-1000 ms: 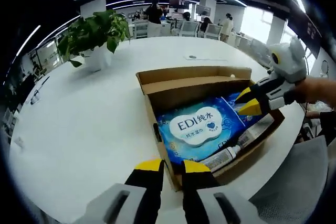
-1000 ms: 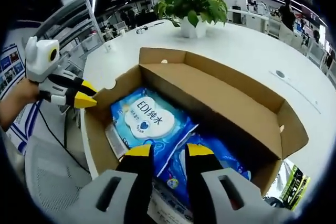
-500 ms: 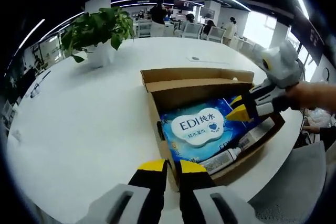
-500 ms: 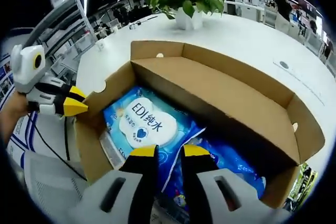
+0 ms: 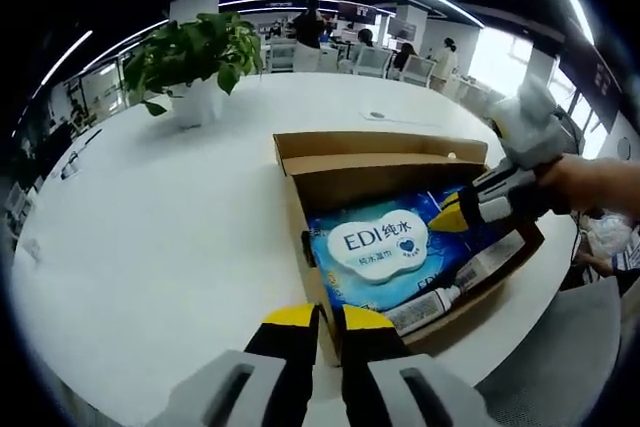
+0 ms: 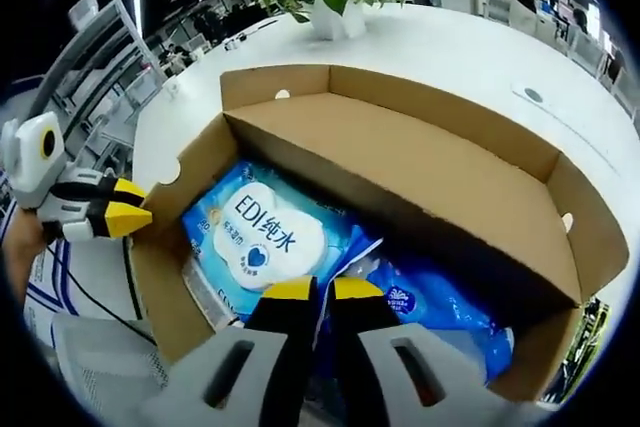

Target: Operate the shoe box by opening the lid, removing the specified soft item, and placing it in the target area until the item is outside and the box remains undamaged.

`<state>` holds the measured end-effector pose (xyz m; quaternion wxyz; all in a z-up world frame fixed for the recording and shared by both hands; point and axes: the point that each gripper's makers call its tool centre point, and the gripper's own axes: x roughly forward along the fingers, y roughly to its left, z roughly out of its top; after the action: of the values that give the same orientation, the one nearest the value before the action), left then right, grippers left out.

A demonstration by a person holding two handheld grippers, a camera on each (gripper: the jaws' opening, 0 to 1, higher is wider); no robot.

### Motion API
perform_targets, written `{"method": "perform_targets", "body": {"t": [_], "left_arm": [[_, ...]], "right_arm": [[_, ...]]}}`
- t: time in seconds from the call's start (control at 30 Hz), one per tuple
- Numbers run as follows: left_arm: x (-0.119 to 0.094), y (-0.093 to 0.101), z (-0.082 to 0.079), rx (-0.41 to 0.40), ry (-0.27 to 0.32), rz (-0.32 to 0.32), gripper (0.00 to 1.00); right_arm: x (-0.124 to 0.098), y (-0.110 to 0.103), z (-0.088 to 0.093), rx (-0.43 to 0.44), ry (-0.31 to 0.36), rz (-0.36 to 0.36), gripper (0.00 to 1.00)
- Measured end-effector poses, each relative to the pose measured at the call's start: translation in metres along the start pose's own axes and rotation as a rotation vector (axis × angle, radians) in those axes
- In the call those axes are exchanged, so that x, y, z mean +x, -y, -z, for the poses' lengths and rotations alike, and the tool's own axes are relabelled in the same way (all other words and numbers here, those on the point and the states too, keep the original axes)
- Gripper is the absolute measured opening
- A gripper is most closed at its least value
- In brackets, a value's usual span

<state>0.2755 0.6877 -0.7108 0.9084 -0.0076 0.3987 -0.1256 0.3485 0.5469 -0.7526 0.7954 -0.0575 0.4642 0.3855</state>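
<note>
So the shoe box (image 6: 420, 162) sits open, lid flap up on its far side. The right gripper (image 6: 317, 290) is down inside it, jaws nearly closed over the edge of the blue wipes pack (image 6: 262, 238), though I can't tell if it's actually pinched. The left gripper (image 5: 316, 316) hovers at the box's near wall, jaws narrow with cardboard showing between them.

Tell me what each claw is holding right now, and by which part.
The right claw pinches the edge of the blue wipes pack inside the shoe box. The left claw looks shut at the box's wall; grip unclear.
</note>
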Motion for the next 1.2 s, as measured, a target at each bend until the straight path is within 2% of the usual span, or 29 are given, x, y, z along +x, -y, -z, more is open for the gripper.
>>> {"method": "perform_targets", "body": {"t": [0.17,0.27,0.63,1.2], "left_arm": [[0.0,-0.001,0.0,-0.006,0.001,0.001,0.07],[0.0,-0.002,0.0,-0.055,0.002,0.012,0.07],[0.0,-0.001,0.0,-0.04,-0.007,0.003,0.07],[0.0,-0.001,0.001,-0.011,-0.042,-0.014,0.07]], "right_arm": [[-0.005,-0.002,-0.002,-0.02,0.009,0.008,0.0],[-0.012,-0.004,-0.008,-0.031,0.034,0.008,0.0],[-0.027,-0.01,-0.018,-0.055,0.096,0.012,0.0],[-0.059,0.01,-0.014,-0.043,0.149,0.053,0.0]]}}
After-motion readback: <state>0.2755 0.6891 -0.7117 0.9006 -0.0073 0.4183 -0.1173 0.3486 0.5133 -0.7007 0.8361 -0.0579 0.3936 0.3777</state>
